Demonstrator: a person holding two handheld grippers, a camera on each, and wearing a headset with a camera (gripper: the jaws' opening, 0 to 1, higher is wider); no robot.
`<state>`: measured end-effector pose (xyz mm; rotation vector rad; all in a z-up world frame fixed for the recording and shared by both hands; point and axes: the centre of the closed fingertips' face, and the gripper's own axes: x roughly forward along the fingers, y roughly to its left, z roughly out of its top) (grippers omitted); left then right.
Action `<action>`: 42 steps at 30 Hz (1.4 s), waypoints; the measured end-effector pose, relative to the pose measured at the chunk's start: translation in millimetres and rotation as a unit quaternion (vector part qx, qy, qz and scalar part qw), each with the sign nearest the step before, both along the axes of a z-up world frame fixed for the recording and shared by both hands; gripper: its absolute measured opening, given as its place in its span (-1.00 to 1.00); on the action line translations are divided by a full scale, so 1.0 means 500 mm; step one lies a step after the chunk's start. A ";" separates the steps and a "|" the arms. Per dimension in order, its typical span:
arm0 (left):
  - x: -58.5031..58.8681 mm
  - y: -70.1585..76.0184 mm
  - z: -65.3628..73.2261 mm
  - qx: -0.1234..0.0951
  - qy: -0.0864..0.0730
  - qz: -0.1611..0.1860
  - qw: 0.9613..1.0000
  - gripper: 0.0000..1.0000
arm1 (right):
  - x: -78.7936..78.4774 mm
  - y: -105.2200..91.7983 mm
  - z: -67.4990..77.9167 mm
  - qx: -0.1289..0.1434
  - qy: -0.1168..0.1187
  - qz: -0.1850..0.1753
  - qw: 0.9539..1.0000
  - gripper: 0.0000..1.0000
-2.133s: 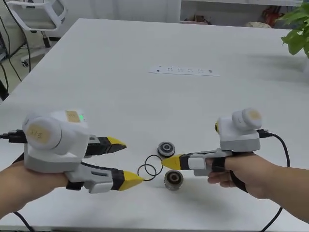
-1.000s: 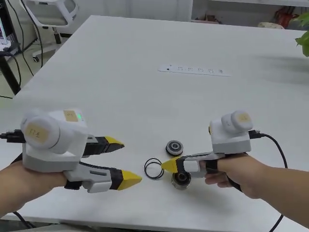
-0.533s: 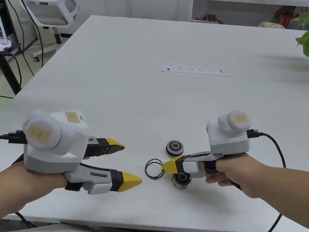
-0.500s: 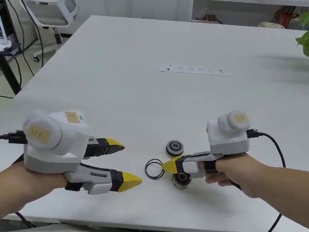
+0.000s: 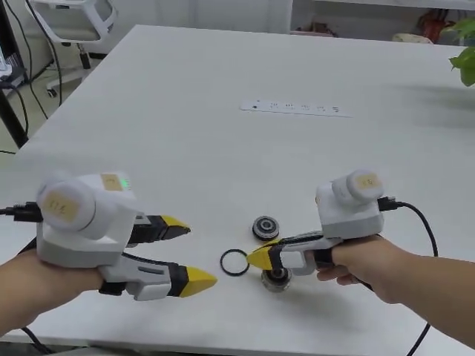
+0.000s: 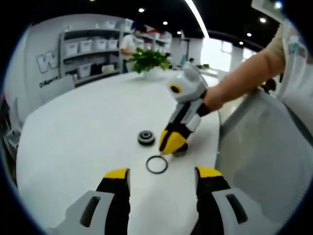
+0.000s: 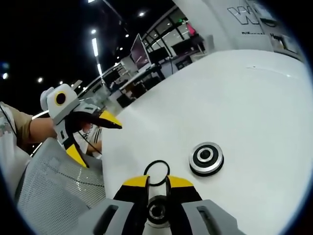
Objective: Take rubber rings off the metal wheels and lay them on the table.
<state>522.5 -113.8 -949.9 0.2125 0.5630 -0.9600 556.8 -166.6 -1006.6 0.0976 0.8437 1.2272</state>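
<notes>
Your right gripper (image 5: 258,257) sits low over the near wheel (image 7: 157,210), jaws almost together; whether they pinch it, you cannot tell. Your left gripper (image 5: 191,251) hangs spread and empty. The two overlapping loops of a moment ago now read as one ring (image 5: 234,262) on the table (image 5: 223,148), probably stacked. The far wheel (image 5: 265,227) looks black-banded, so check it.
</notes>
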 end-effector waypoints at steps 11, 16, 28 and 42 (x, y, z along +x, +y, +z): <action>0.019 -0.005 0.005 0.001 0.003 -0.003 1.000 0.08 | 0.027 -0.025 0.041 0.029 -0.031 -0.021 0.999 -0.52; 0.035 -0.009 0.008 0.004 0.001 -0.005 1.000 0.08 | 0.043 -0.040 0.051 0.029 -0.057 -0.029 0.998 -0.36; 0.084 -0.027 0.009 0.007 -0.002 -0.007 1.000 0.07 | 0.068 -0.066 0.051 0.010 -0.109 -0.030 0.994 -0.18; 0.135 -0.065 -0.012 0.014 0.001 -0.015 1.000 -0.02 | 0.084 -0.084 0.022 -0.025 -0.146 -0.007 0.989 -0.27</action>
